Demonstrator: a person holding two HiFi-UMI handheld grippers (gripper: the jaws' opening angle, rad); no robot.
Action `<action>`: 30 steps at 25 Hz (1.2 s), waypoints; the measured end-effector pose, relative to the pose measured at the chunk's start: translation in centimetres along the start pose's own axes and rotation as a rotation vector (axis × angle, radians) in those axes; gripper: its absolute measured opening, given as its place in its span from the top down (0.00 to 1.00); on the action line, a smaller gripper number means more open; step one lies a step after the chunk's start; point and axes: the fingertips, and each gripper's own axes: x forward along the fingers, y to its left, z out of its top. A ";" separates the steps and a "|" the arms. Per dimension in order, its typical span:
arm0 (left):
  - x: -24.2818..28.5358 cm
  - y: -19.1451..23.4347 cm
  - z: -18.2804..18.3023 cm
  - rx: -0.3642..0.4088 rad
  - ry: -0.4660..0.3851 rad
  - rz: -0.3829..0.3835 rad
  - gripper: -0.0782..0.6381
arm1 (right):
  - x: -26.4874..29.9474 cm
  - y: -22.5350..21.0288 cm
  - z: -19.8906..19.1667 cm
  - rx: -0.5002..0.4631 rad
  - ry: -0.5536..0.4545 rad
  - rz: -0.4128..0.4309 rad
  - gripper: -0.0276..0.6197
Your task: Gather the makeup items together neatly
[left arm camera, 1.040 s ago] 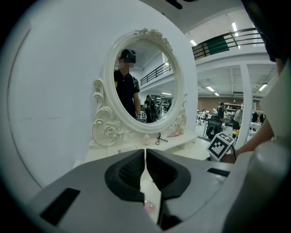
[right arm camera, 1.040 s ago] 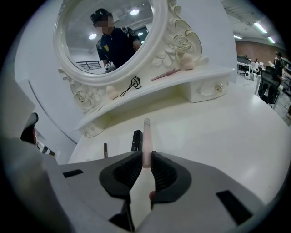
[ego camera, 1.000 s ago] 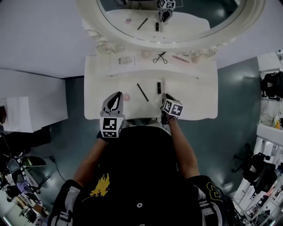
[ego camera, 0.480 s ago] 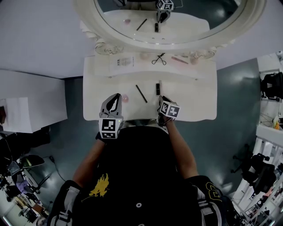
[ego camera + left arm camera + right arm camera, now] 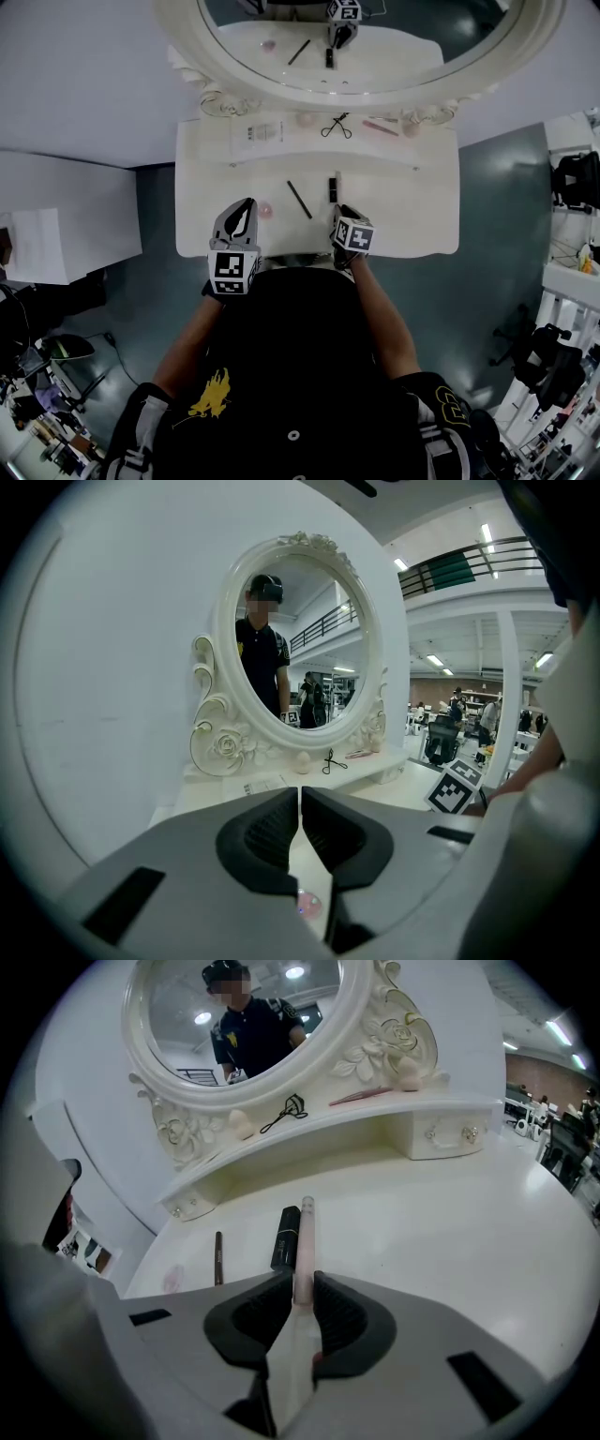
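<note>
1. Placement step: my right gripper is clamped on a pale pink stick, tip just beside the black tube on the vanity top.
2. My left gripper is pinched together, empty.
3. Next, probably: lay it parallel, release, then grab the brown pencil.

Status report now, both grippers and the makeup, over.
Left gripper shut, empty. Right gripper shut on pink stick, beside black tube. Nothing in the way.

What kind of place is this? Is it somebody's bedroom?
Probably not a bedroom. It's a white dressing table with an oval mirror and makeup like an eyelash curler, but it seems to stand in a big hall with office chairs around.
</note>
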 end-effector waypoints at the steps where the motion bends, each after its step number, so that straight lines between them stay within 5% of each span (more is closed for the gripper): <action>1: 0.0 0.0 0.0 0.000 0.000 -0.001 0.86 | 0.0 0.1 -0.1 -0.005 0.001 0.000 0.82; 22: -0.8 0.0 -0.4 -0.010 -0.005 -0.004 0.86 | -0.8 0.3 -0.8 -0.032 -0.006 -0.017 0.78; 30: -1.2 1.1 -2.9 -0.061 0.016 0.019 0.86 | -2.1 5.2 2.1 -0.290 -0.081 0.067 0.78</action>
